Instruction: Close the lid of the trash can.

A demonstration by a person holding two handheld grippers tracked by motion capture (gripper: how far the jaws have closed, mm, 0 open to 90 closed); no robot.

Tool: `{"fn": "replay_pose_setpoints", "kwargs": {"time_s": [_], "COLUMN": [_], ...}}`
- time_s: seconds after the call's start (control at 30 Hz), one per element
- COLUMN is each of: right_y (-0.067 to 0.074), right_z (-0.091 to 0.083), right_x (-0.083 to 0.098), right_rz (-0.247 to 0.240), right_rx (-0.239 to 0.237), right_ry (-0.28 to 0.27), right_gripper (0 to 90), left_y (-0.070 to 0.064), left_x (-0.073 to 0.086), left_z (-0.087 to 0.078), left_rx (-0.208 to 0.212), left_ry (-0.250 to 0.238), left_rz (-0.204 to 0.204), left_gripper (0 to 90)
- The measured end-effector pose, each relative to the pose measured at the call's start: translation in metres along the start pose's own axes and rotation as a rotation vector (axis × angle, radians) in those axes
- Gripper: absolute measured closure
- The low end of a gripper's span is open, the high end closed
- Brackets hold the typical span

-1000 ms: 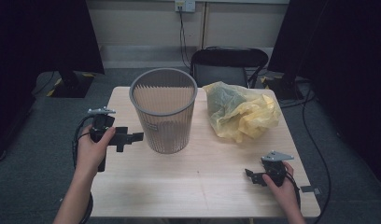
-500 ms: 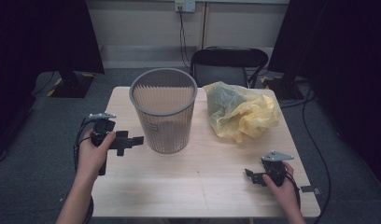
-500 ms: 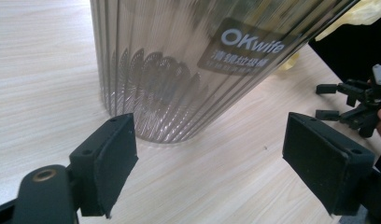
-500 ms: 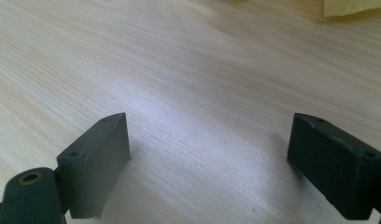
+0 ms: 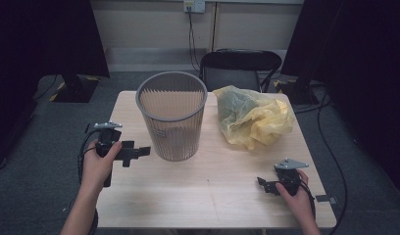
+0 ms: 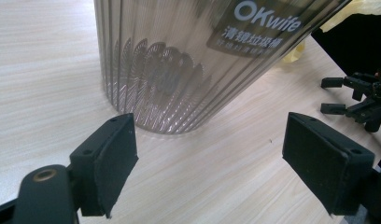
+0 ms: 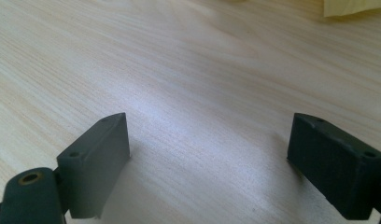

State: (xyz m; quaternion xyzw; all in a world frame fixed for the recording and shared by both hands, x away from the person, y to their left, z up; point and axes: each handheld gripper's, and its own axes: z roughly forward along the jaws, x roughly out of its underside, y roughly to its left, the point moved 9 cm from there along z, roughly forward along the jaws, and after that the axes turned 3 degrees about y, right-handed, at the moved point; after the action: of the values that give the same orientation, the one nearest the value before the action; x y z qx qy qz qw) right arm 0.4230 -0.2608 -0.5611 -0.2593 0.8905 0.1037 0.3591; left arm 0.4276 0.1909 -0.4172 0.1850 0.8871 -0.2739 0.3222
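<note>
Compared with the earlier high views, the left tool has been lowered slightly and brought nearer the base of the grey ribbed bin; the right tool has not been moved. An approach to the bin is judged to be in hand, with no grasp yet made.

In the left gripper view the jaws are spread wide, the bin wall standing just ahead of them, untouched. Nothing is held. The right tool's jaws are likewise wide apart over the bare surface, empty. The bin stands upright mid-surface, the yellow bag lying beside it.
</note>
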Motion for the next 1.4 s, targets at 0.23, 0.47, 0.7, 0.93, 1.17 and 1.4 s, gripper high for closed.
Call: {"fn": "replay_pose_setpoints", "kwargs": {"time_s": [0.23,0.47,0.7,0.93,1.17,1.4], "right_y": [0.000,0.000,0.000,0.000,0.000,0.000], "right_z": [0.000,0.000,0.000,0.000,0.000,0.000], "right_x": [0.000,0.000,0.000,0.000,0.000,0.000], "right_rz": [0.000,0.000,0.000,0.000,0.000,0.000], "right_rx": [0.000,0.000,0.000,0.000,0.000,0.000], "right_ry": [0.000,0.000,0.000,0.000,0.000,0.000], "right_gripper": [12.1,12.1,12.0,12.0,12.0,12.0], "left_y": [0.003,0.004,0.009,0.010,0.012,0.014], "left_x": [0.004,0.008,0.013,0.017,0.022,0.027], "left_z": [0.001,0.000,0.002,0.004,0.007,0.009], "left_rx": [-0.007,-0.011,-0.020,-0.018,-0.013,-0.011], "left_ry": [0.002,0.004,0.015,0.021,0.020,0.028], "left_rz": [0.002,0.004,0.002,0.001,-0.006,-0.008], "left_gripper": [17.8,17.9,17.9,17.8,17.9,17.9]}}
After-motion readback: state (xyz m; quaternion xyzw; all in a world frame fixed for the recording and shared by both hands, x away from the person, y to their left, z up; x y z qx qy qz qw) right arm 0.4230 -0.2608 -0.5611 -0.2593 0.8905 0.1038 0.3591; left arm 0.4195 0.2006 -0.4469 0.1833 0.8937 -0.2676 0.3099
